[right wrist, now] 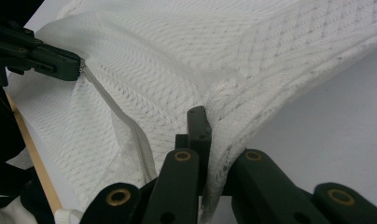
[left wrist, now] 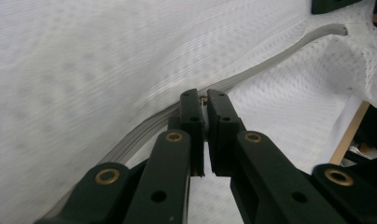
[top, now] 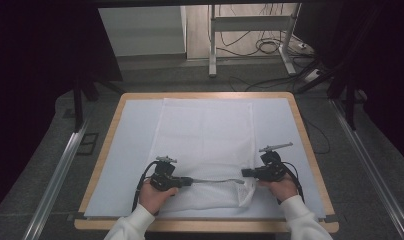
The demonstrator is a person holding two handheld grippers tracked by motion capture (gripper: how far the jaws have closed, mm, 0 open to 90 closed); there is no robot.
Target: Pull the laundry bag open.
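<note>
White mesh laundry bag (top: 205,145) spread flat at the centre of the high view, its zipper (top: 215,181) running along the near edge, lower middle of frame. Lying on a pale sheet (top: 135,150) over a wood-rimmed desk (top: 106,145); beyond, at top, grey floor (top: 155,77), a metal frame (top: 252,22) and loose cables (top: 267,47).

Left claw (top: 190,181) at the zipper's left end, jaws closed on the small metal zipper pull (left wrist: 204,100). Right claw (top: 244,173) at the bag's lower right corner, clamped tight on a bunched fold of mesh (right wrist: 224,135).

Left gripper view: grey zipper tape curving away to upper right. Right gripper view: zipper teeth in close detail, left claw at upper left with the pull between its tips, desk edge at lower left.
</note>
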